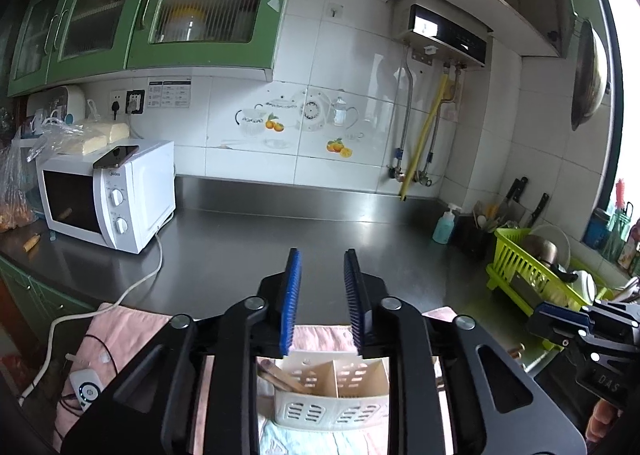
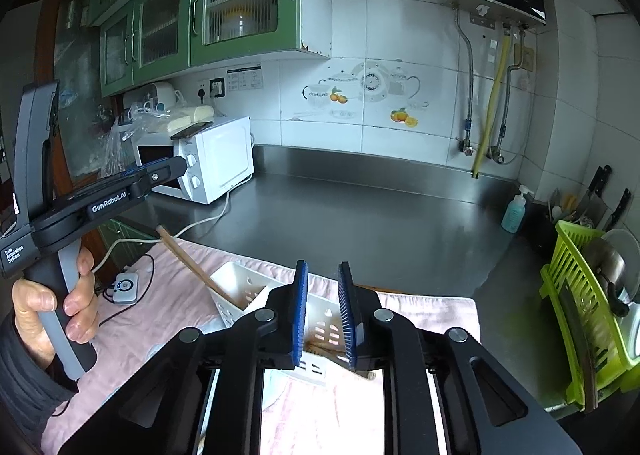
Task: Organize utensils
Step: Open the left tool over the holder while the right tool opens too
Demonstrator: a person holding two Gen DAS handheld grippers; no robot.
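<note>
A white slotted utensil caddy point(image 1: 332, 411) stands on a pink towel point(image 1: 120, 331), just below my left gripper point(image 1: 322, 255). That gripper is open, with nothing between its blue pads. Wooden sticks point(image 1: 280, 379) lean in the caddy's left compartment. In the right wrist view the caddy point(image 2: 240, 283) holds a long wooden stick point(image 2: 188, 259) that slants up to the left. My right gripper point(image 2: 322, 267) hovers over the caddy's near side, open by a narrow gap. Under its fingers lie wooden chopsticks point(image 2: 366, 374). A hand holds the left gripper point(image 2: 176, 169) at the left.
A white microwave point(image 1: 108, 199) with a phone point(image 1: 116, 157) on top stands at the left, its cable point(image 1: 132, 287) trailing over the steel counter. A green dish rack point(image 1: 528, 271), a soap bottle point(image 1: 444, 227) and knives sit at the right. A small white device point(image 1: 88, 389) lies on the towel.
</note>
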